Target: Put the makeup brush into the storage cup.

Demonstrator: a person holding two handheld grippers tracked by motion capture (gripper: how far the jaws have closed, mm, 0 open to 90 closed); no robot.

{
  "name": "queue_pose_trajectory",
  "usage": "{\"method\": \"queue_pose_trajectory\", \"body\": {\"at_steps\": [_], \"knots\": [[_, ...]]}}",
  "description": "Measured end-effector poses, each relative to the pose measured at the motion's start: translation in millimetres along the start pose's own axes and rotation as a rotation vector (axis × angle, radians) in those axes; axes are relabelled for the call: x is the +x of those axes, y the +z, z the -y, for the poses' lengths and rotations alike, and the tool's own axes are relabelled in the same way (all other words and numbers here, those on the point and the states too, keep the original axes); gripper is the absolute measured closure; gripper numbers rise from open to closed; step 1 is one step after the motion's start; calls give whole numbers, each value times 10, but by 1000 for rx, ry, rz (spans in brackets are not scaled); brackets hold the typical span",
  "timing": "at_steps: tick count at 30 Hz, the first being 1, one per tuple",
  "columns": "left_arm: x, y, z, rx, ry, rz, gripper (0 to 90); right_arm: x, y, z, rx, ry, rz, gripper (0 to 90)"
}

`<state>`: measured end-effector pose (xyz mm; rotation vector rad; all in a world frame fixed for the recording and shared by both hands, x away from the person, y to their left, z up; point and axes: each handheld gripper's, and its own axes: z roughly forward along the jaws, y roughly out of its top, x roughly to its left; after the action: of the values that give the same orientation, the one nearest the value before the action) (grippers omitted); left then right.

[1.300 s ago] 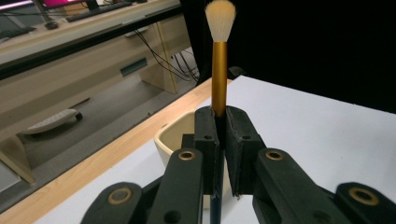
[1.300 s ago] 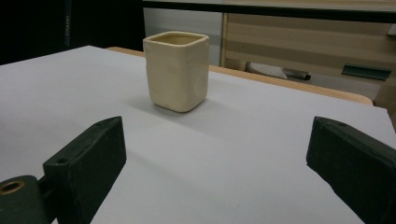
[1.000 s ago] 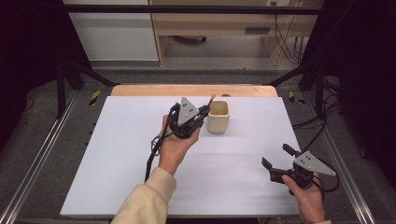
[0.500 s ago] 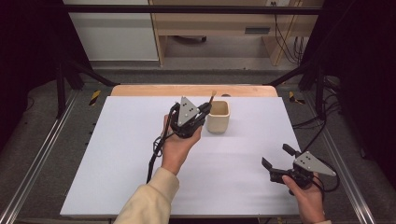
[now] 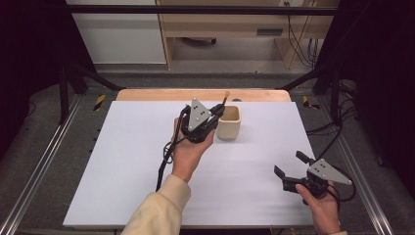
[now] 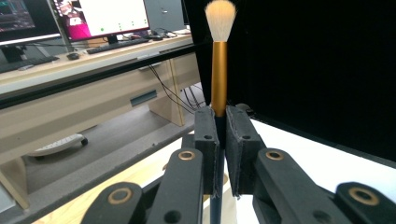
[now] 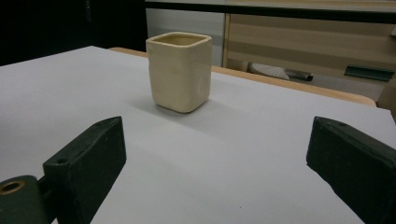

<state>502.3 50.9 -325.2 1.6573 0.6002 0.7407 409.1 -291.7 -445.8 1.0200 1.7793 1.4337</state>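
Two grippers, one brush clamped, one cup waiting.

Left gripper (image 5: 215,113) pinching a gold-handled make-up brush with pale bristles (image 6: 219,65) upright, bristles up, just beside the cream square ceramic cup (image 5: 229,122) at the far middle of the white table (image 5: 122,161). Right gripper (image 5: 288,171) gaping wide, well apart, near the front edge. Probably best: centre handle over the cup mouth, lower straight, then loosen.

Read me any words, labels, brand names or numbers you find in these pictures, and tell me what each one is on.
No text can be read.
Monitors in the left gripper view: something on screen, too blurred to read.
Cup: no marking.
Brush held in the left tool: no marking.
Right tool: no label.
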Motion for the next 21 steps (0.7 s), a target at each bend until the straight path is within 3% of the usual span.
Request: {"method": "queue_pose_trajectory", "body": {"at_steps": [21], "knots": [[-59,247,-114,-33,2,-28,834,11,5,-5,-5,-4,-14,52]]}}
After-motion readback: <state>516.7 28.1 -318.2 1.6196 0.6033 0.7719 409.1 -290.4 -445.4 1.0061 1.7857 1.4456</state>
